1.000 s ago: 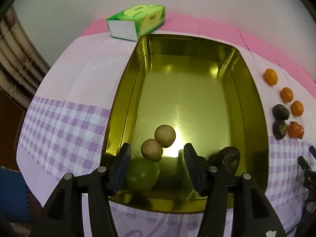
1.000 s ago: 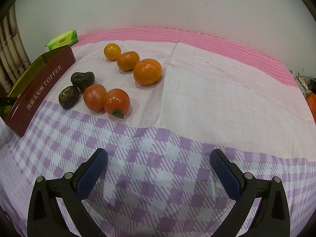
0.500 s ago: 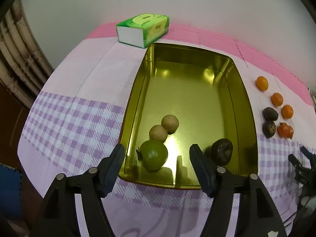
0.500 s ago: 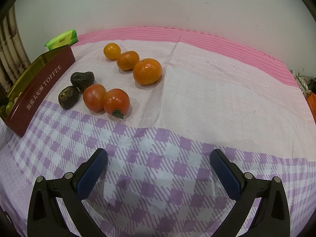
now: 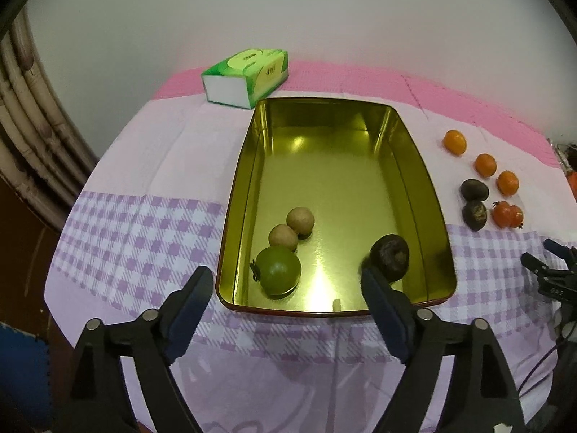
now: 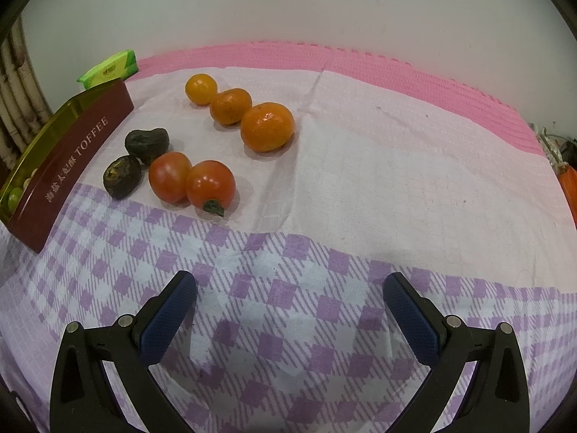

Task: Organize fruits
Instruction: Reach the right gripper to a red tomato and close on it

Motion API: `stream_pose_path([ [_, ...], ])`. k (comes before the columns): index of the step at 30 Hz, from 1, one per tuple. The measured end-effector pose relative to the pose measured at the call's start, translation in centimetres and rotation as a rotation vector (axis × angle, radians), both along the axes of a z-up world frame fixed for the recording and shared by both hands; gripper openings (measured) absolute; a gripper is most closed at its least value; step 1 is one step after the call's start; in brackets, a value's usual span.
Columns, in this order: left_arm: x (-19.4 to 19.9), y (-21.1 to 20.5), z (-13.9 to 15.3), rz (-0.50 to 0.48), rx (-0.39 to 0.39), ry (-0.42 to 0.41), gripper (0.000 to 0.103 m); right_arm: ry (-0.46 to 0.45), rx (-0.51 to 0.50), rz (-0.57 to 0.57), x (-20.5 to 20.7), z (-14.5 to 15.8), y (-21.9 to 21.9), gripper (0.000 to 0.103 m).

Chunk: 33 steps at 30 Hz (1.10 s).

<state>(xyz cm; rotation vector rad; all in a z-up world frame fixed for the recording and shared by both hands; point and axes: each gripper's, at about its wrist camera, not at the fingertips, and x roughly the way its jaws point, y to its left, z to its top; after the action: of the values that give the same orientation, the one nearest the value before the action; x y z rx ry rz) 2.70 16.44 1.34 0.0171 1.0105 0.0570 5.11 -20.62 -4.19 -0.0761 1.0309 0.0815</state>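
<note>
A gold toffee tin [image 5: 414, 166] [image 6: 68, 158] lies open on the checked cloth. Inside it rest a green fruit [image 5: 279, 270], two tan round fruits [image 5: 300, 221] and one dark wrinkled fruit [image 5: 390, 257]. My left gripper [image 5: 286, 285] hovers above the tin's near rim, its jaws opening, with nothing pressed between them. To the right of the tin, on the cloth, sit three orange citrus fruits [image 6: 267, 127], two red tomatoes [image 6: 210, 184] and two dark wrinkled fruits [image 6: 147, 145]. My right gripper [image 6: 290, 292] stands open over bare cloth, well short of these fruits.
A green tissue box [image 5: 247, 76] [image 6: 110, 68] stands behind the tin at the back edge. Bamboo poles [image 5: 25, 137] rise left of the table. An orange object [image 6: 569, 187] lies at the far right edge. The white wall is close behind.
My left gripper let go of the green fruit, which now lies in the tin. Its jaws widened and it drew back and up from the tin. The right gripper stayed still.
</note>
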Motion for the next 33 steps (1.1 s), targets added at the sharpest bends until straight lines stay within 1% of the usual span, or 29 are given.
stream_pose_path([
  [3,0.1,0.1,-0.1,0.004,0.003,0.001,0.084,0.018,-0.008,-0.011,0.1,0.0,0.0,0.103],
  [6,0.1,0.3,-0.3,0.021,0.005,0.007,0.086,0.023,-0.03,-0.004,0.1,0.2,0.4,0.1],
  [8,0.1,0.5,-0.5,0.026,0.006,0.01,0.086,0.027,-0.041,0.004,0.4,0.4,0.8,0.092],
  [11,0.1,0.7,-0.6,0.038,0.002,0.013,0.089,0.029,-0.045,0.016,0.5,0.9,1.1,0.088],
  [13,0.2,0.8,-0.5,0.041,-0.001,0.011,0.09,0.025,-0.045,0.021,0.5,1.2,1.3,0.087],
  [17,0.1,1.0,-0.5,0.049,0.002,0.007,0.092,0.031,-0.03,0.043,0.5,1.7,1.9,0.077],
  [21,0.2,1.3,-0.6,0.063,-0.006,0.016,0.092,0.024,-0.03,0.052,0.9,2.1,2.6,0.074],
  [22,0.3,1.4,-0.6,0.065,-0.011,0.019,0.092,0.023,-0.029,0.055,0.9,2.2,2.7,0.07],
  [23,0.3,1.5,-0.6,0.068,-0.014,0.02,0.092,0.024,-0.034,0.057,0.8,2.2,2.8,0.066],
  [26,0.3,1.6,-0.4,0.071,-0.026,0.014,0.092,0.033,-0.037,0.066,1.1,2.1,3.0,0.062],
  [30,0.3,1.8,-0.5,0.077,-0.02,0.018,0.094,0.043,-0.041,0.067,1.1,1.8,3.2,0.058],
  [31,0.4,1.8,-0.5,0.081,-0.019,0.022,0.094,0.043,-0.042,0.066,1.0,1.7,3.2,0.054],
  [33,0.4,1.9,-0.5,0.084,-0.026,0.024,0.094,0.048,-0.029,0.065,1.0,1.4,3.4,0.052],
])
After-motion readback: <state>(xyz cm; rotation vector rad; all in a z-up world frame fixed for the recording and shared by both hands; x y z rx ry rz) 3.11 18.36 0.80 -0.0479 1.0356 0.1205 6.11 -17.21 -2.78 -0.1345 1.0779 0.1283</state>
